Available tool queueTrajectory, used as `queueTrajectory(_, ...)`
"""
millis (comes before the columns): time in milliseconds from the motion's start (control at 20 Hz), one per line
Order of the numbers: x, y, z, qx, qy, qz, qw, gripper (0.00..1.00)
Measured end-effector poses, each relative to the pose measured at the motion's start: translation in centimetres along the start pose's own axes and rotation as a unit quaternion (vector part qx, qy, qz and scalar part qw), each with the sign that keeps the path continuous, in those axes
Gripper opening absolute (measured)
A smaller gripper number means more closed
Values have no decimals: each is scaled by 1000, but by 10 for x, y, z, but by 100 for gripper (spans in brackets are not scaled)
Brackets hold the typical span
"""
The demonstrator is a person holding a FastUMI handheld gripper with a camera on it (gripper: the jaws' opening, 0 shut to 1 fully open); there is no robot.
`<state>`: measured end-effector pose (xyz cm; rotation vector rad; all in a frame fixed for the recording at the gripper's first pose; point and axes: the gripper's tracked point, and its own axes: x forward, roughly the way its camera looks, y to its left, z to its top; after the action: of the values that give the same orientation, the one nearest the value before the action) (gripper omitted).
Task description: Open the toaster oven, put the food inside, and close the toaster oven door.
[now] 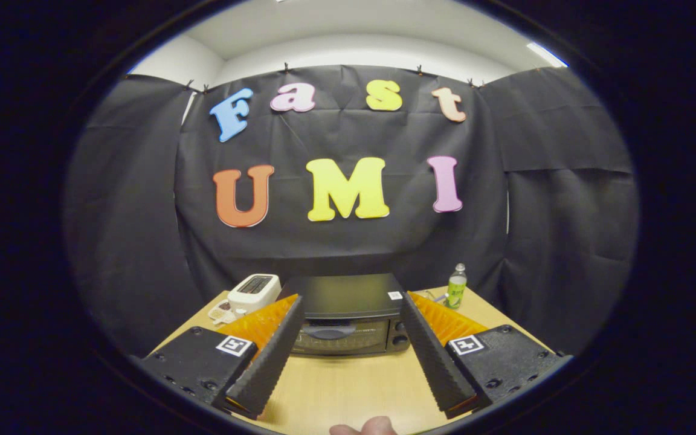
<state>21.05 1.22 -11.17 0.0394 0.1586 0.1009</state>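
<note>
While nothing is yet gripped, the items are listed from left to right across the lower half of the frame.

White toaster [254, 292]: left of centre, at the far side of the wooden table [348, 386], with a small pale plate of food [222, 312] just in front of it, partly hidden by the left finger. Risk: the food is small and close beside the toaster, so a wide approach could knock the toaster or push the plate.

Toaster oven [348, 314]: centre, door closed, handle [328, 331] seen between the fingers and beyond their tips. Risk: a pull on the handle could drag the whole oven forward if it is light.

Gripper [348, 311]: fingers held wide apart, empty, aimed at the oven from above the table.

Green bottle [457, 287]: right of centre, upright just beside the oven's rear corner. Risk: it could be tipped by a sideways sweep.

Fingertip of a person [365, 426]: at the bottom centre, at the table's near edge.
</note>
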Motion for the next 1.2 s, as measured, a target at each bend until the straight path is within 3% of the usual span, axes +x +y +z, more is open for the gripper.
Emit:
queueTrajectory(300, 124, 17, -69, -10, 55, 41, 998, 100)
queueTrajectory(550, 179, 17, -124, -13, 101, 39, 994, 100)
queueTrajectory(900, 191, 20, -144, -9, 112, 18, 994, 100)
queueTrajectory(1200, 149, 20, -167, -16, 139, 19, 990, 100)
